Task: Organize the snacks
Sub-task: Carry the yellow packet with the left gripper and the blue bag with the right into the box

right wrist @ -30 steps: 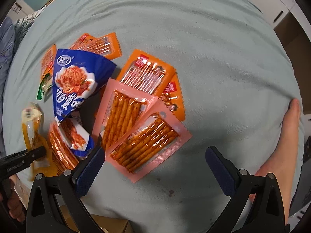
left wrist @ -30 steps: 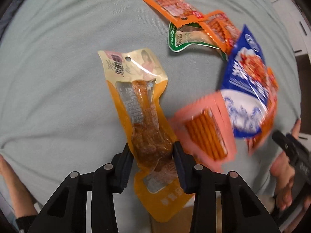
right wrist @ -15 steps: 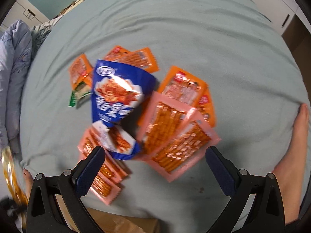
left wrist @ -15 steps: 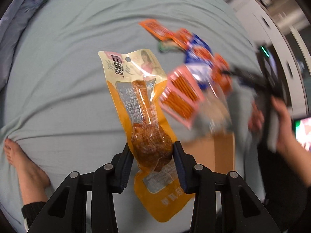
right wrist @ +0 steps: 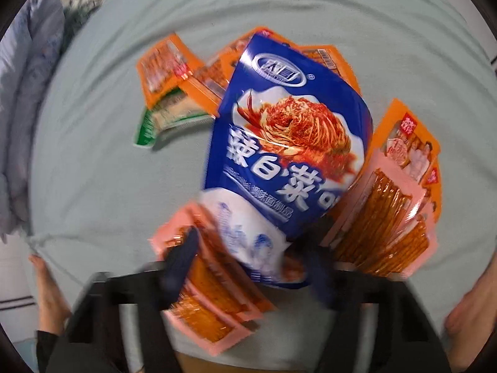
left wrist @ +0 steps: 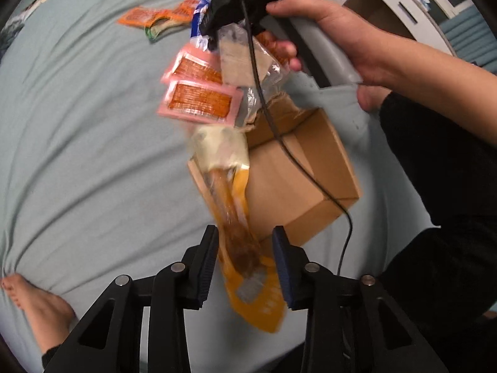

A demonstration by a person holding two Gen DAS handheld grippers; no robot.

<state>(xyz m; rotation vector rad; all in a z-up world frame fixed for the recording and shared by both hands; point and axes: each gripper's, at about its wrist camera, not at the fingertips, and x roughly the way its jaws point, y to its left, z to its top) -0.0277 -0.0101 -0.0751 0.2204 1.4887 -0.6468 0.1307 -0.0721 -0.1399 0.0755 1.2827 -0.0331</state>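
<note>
In the left wrist view my left gripper (left wrist: 245,259) has its jaws parted, and the yellow snack packet (left wrist: 236,217) hangs blurred between them above the brown cardboard box (left wrist: 307,171). My right gripper (right wrist: 248,267) is blurred, its fingers on either side of the lower end of the blue kimchi snack bag (right wrist: 289,152), with pink packets of orange sticks (right wrist: 211,298) around it. The right gripper also shows in the left wrist view (left wrist: 236,3), held in a hand over pink packets (left wrist: 198,99).
Orange packets (right wrist: 167,68) and a green-edged packet (right wrist: 161,118) lie on the pale green bedsheet (right wrist: 102,180). More orange and pink packets (right wrist: 394,205) lie at right. Bare feet (left wrist: 37,307) rest at the sheet's edge. White cabinets (left wrist: 403,3) stand behind.
My left gripper swung over the cardboard box and its jaws widened off the yellow packet. My right gripper moved in on the blue bag and narrowed around it.
</note>
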